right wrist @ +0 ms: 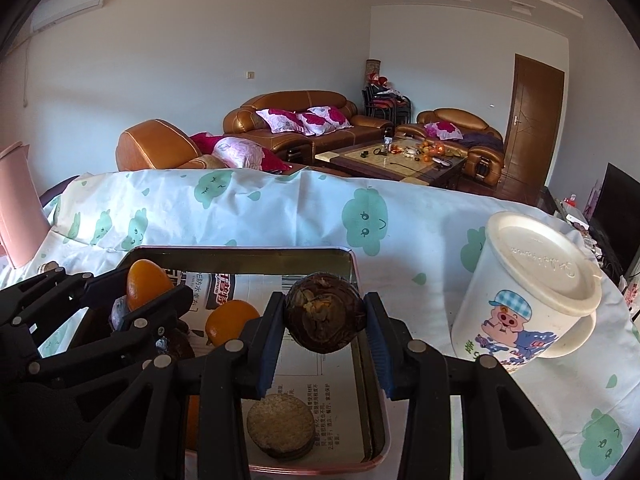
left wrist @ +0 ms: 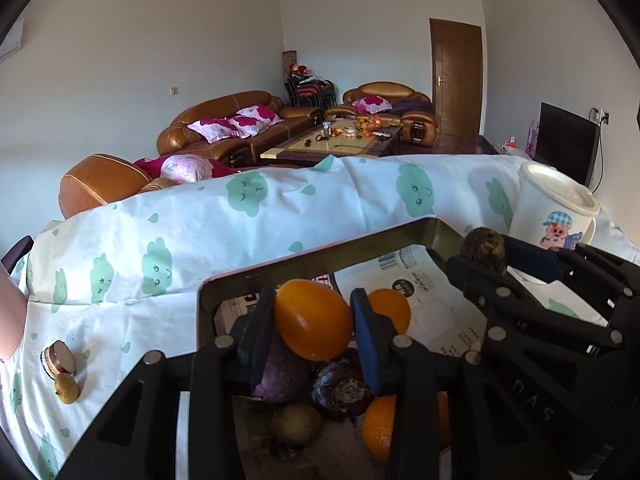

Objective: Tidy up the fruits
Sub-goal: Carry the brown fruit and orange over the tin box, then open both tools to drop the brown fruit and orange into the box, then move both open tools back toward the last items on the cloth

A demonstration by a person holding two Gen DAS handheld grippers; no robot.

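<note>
The left gripper (left wrist: 314, 320) reaches level over the near end of the metal tray (left wrist: 320, 258), its fingers closed on an orange fruit (left wrist: 312, 320); beneath and just past its tips lie a second orange (left wrist: 394, 310), purple-skinned pieces (left wrist: 280, 376) and another orange (left wrist: 380, 426). The right gripper (right wrist: 325, 314), just to the left gripper's right over the same tray (right wrist: 248, 256), clamps a dark brown round fruit (right wrist: 325, 314) above a flat brown slice (right wrist: 280, 424). Off its right tip stands a lidded white cartoon mug (right wrist: 528, 292) on the cloud-print cloth (right wrist: 280, 208), and a cut slice (left wrist: 60, 358) and small yellow-brown fruit (left wrist: 67, 389) lie well left of the left gripper.
</note>
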